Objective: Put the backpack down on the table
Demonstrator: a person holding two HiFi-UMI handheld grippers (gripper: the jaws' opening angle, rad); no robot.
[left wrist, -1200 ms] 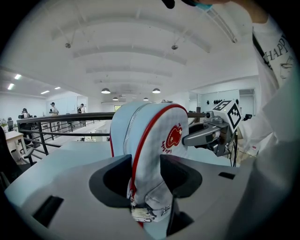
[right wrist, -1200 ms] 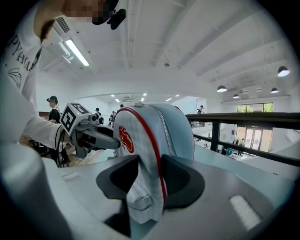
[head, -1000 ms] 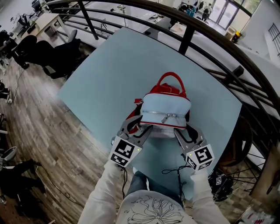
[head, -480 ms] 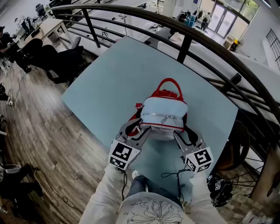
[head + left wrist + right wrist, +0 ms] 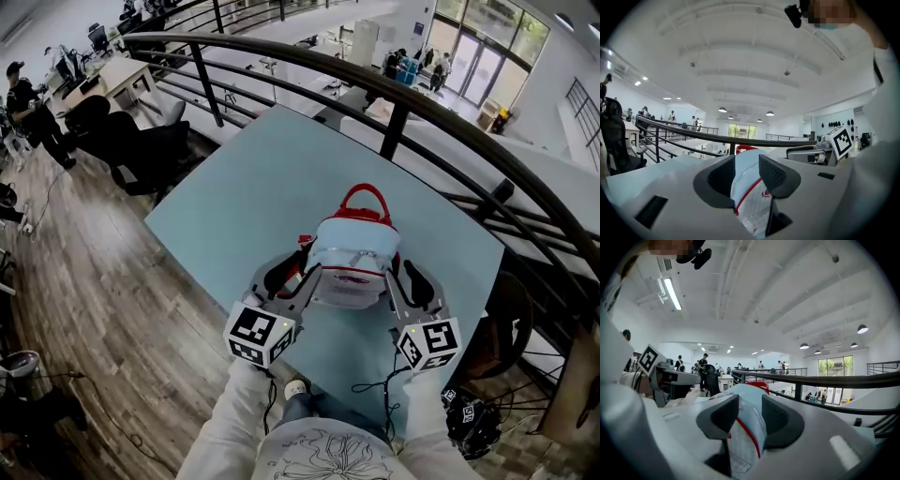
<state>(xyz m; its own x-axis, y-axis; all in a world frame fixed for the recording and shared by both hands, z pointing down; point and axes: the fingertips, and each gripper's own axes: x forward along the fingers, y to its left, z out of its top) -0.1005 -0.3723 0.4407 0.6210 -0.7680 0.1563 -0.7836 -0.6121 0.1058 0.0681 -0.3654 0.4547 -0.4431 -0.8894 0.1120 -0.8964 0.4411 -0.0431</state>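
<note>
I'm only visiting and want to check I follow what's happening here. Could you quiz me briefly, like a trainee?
1. How many grippers hold the pale-blue, red-trimmed fabric backpack? A none; B one; C two.
2. True or false: the backpack's red loop handle points toward the person.
3. What colour is the flat table?
Key: 1 C: left gripper and right gripper, jaws closing, fabric between each pair. 2 False: it points toward the black metal railing. 3 Pale blue.

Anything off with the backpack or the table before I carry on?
Nothing stands out. The backpack is upright and zipped between the left gripper and right gripper, whose jaws are closing with its fabric between them; the table shows no spill.
</note>
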